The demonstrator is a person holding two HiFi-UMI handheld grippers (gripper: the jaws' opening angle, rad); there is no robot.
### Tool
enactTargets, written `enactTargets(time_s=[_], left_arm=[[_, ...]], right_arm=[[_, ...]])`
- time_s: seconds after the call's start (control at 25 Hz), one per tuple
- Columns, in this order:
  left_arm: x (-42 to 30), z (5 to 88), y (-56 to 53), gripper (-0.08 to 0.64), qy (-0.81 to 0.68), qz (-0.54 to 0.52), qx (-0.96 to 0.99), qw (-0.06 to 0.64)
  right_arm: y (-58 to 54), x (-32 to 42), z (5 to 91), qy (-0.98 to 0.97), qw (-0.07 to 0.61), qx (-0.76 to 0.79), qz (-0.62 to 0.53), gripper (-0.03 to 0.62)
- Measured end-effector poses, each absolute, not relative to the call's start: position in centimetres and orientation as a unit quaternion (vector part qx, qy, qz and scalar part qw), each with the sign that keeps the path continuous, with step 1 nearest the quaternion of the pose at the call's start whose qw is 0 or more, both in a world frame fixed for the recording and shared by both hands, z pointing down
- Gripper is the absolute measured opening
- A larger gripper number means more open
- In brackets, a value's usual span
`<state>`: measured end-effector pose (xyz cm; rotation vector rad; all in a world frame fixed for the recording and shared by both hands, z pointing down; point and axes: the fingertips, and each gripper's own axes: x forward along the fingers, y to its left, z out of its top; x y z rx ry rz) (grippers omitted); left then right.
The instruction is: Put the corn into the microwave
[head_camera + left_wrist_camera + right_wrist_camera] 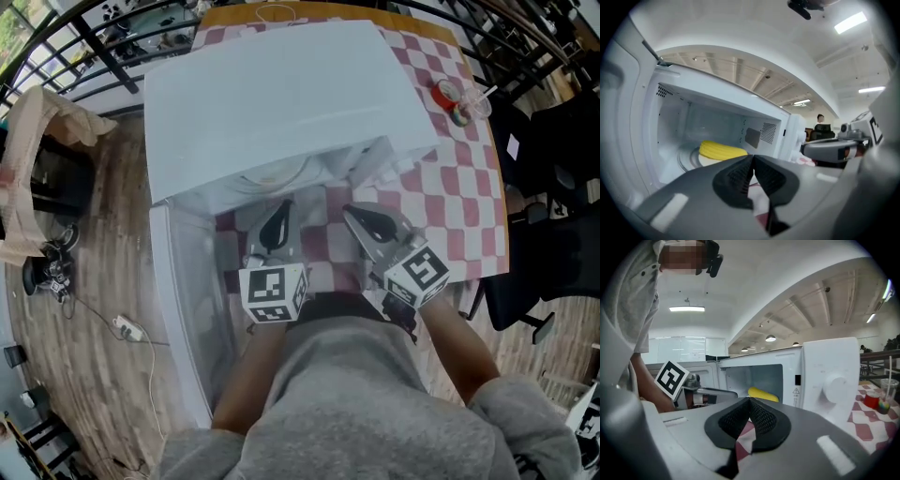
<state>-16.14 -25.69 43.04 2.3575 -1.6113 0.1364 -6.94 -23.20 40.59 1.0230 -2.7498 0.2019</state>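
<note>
The yellow corn (722, 150) lies on a white plate inside the white microwave (281, 94), whose door (187, 309) hangs open to the left. In the right gripper view the corn (763, 393) shows through the opening. The microwave's top hides it in the head view. My left gripper (278, 220) is held just in front of the opening, its jaws shut and empty (752, 161). Beside it, my right gripper (366, 220) is also shut with nothing between its pads (750, 404). Both stand apart from the corn.
The microwave stands on a red-and-white checked tablecloth (450, 187). A red tape roll (448, 94) and a clear cup (478, 101) sit at the table's far right. A black chair (553, 234) is to the right. Cables lie on the wooden floor (103, 309) to the left.
</note>
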Motion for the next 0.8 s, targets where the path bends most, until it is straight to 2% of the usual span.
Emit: enactTargets(time_s=[0.4, 0.64, 0.8], left_arm=[[-13.9, 40.8, -22.7, 0.012, -0.542, 0.043, 0.831, 0.118], [-13.8, 39.4, -19.2, 0.011, -0.558, 0.057, 0.821, 0.108], [-13.8, 38.2, -15.7, 0.011, -0.589, 0.067, 0.797, 0.117]], right_arm=[[-19.7, 0.1, 39.3, -0.901, 0.117, 0.413, 0.054, 0.0], [-19.2, 2.1, 36.1, -0.906, 0.069, 0.407, 0.09, 0.0], [-17.8, 3.0, 34.6, -0.916, 0.079, 0.384, 0.083, 0.0]])
